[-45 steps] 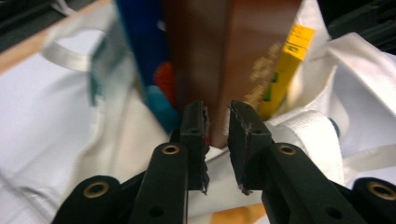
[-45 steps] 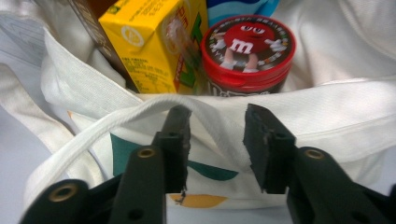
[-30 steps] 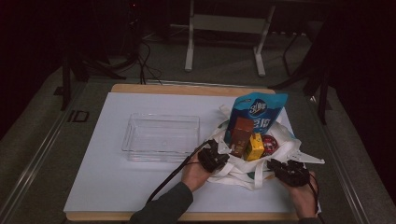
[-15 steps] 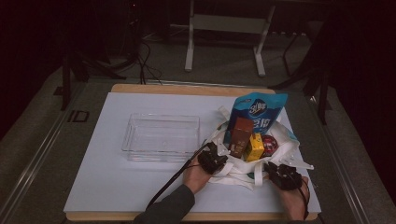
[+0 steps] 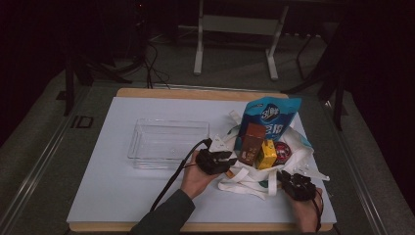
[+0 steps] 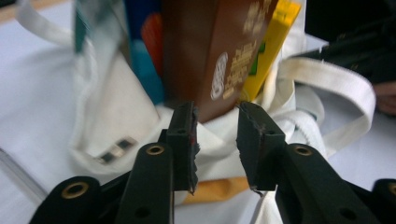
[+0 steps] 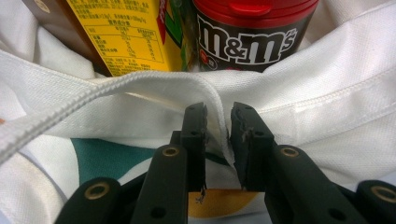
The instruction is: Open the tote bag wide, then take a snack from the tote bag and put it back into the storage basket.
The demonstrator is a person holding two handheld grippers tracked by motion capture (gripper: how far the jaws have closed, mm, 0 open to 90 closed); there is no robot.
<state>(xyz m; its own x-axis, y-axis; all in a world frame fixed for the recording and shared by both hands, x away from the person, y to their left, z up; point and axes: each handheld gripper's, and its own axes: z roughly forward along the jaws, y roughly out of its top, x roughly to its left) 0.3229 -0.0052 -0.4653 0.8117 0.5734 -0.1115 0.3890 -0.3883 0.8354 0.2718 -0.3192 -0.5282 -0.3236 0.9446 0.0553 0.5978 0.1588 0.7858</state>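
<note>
Since the earlier high view the left gripper [image 5: 217, 160] has let go: its jaws have just been opening, and it has lifted a little off the near-left edge of the white tote bag [image 5: 293, 152], while the right gripper [image 5: 297, 186] has kept its place at the bag's near-right corner.

From above, the bag lies on the right part of the white table [image 5: 122, 196], mouth towards the person, with a blue snack pouch [image 5: 268, 117], a brown carton [image 5: 252, 143], a yellow carton [image 5: 266, 154] and a red-lidded M&M's tub [image 5: 283, 152] showing in it. A clear plastic tray [image 5: 166, 142] stands just left of the bag, near the left gripper.

The left gripper view has its pads [image 6: 184, 140] standing apart, nothing pinched between them; the bag's white cloth [image 6: 121, 107] and the brown carton [image 6: 210, 51] sit just beyond the tips, the yellow carton [image 6: 273, 42] behind it.

The right gripper view has its pads [image 7: 194, 140] clamped on a fold of the bag's hem [image 7: 219, 116], the cloth rising between them. Just behind stand the yellow carton [image 7: 126, 32] and the M&M's tub [image 7: 252, 32].
</note>
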